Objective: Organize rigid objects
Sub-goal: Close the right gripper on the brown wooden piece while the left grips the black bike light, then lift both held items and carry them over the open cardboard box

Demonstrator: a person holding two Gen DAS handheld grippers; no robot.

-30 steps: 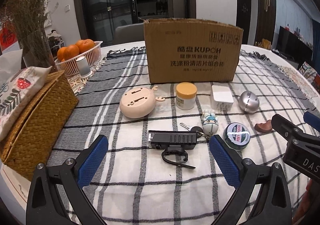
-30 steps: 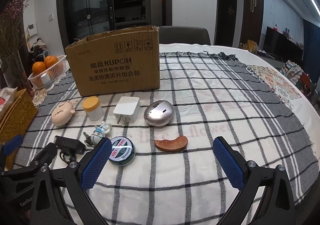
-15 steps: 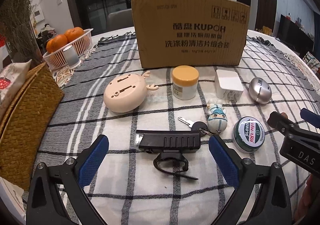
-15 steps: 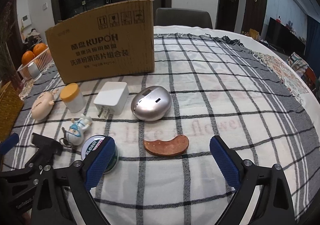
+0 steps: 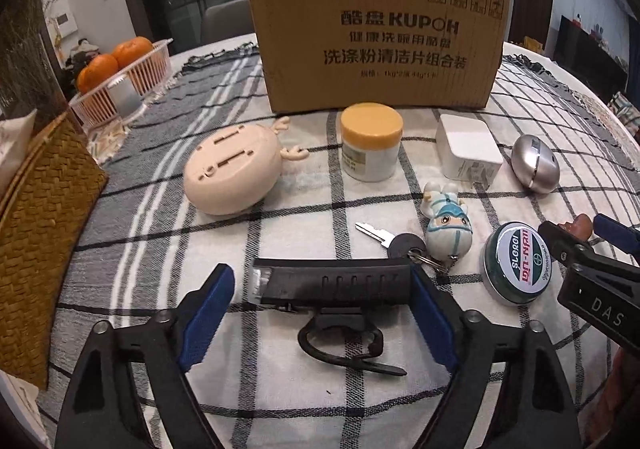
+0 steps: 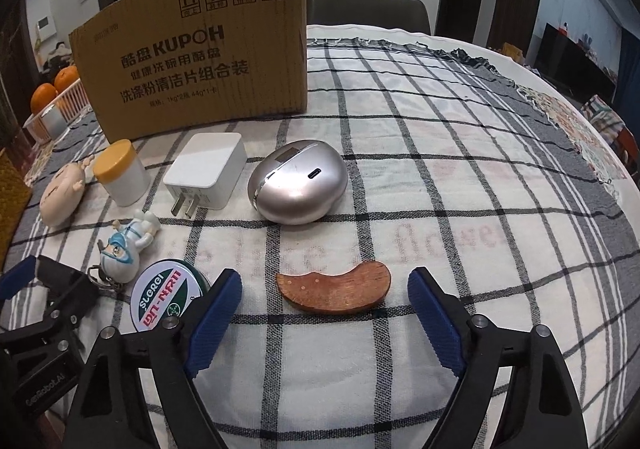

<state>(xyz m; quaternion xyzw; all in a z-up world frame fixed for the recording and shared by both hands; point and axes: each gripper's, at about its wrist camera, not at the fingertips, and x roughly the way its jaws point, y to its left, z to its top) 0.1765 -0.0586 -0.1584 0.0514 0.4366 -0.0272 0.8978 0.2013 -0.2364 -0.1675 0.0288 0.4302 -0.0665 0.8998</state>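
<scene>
My left gripper is open, its blue pads on either side of a black clip-on device lying on the checked cloth. My right gripper is open around a brown wooden piece, pads apart from it. A green round tin lies between the two; it also shows in the right wrist view. A figurine keychain with a key lies beside it. Behind stand a yellow-lidded jar, a white charger, a silver egg-shaped case, a beige round toy and a cardboard box.
A woven basket sits at the left table edge. A pink basket of oranges stands at the back left. The right gripper's body shows at the right of the left wrist view. A chair stands behind the table.
Both grippers have moved forward and down. The left one now brackets the black device and the right one brackets the wooden piece. No object has moved.
</scene>
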